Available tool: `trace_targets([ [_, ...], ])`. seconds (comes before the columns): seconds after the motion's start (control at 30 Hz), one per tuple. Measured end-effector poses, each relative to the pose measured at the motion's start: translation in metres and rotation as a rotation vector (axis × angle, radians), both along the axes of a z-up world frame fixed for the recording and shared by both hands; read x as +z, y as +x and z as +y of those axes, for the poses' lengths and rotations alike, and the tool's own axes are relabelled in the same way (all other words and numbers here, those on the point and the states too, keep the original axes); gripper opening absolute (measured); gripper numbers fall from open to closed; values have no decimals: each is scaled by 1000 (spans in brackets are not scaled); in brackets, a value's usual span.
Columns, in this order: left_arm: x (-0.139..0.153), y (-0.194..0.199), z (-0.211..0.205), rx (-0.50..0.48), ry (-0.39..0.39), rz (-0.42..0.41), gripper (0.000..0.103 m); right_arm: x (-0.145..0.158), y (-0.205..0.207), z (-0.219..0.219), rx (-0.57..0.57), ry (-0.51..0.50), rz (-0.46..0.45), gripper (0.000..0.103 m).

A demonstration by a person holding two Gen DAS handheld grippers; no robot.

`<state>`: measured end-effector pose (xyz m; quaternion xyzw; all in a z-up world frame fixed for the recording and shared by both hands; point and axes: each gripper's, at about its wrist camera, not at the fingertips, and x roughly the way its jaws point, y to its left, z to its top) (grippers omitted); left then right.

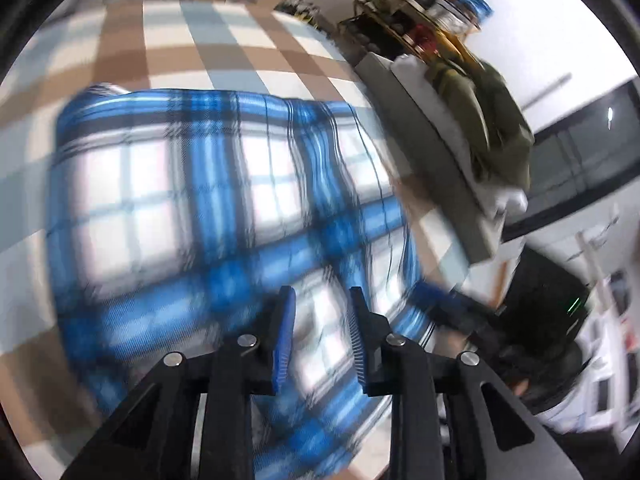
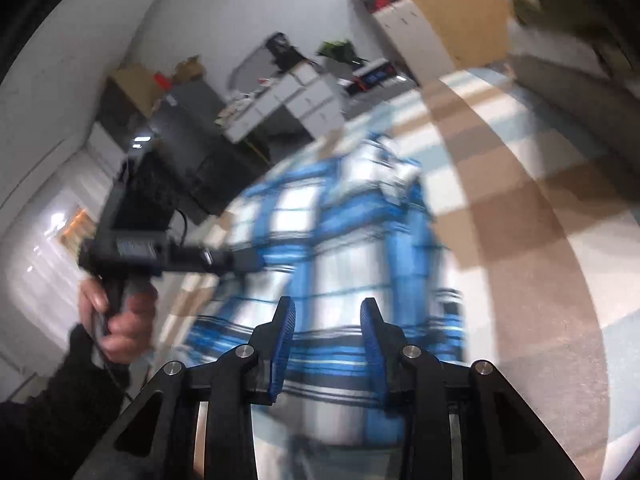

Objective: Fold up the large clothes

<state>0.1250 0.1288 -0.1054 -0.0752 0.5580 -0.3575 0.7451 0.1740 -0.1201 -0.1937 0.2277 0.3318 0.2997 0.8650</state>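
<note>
Looking partly folded already: shirt (image 1: 224,200) lying bunched on checked counter (image 1: 192,40). Both tongs (image 1: 322,336) (image 2: 328,340) hovering part-open, gripping nothing; more folds probably remaining.

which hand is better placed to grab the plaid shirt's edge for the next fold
Left, probably. The left tool sits right at the blue plaid shirt's side edge, while the right tool hovers open over the shirt's middle.

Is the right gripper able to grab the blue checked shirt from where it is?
Probably yes. The right gripper has its jaws apart, with nothing between them, and the blue checked shirt lies spread just ahead on the checked cloth. Nothing blocks the way.
</note>
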Motion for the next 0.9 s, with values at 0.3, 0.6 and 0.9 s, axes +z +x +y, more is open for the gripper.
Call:
trace_targets([
  [0.3, -15, -19, 23, 86, 30, 20, 28, -11, 11, 43, 12, -276, 66, 37],
  [0.6, -4, 71, 38, 114, 54, -43, 44, -11, -1, 49, -20, -335, 13, 39],
  [0.9, 1, 98, 39, 190, 14, -51, 26, -15, 9, 48, -20, -314, 15, 39],
])
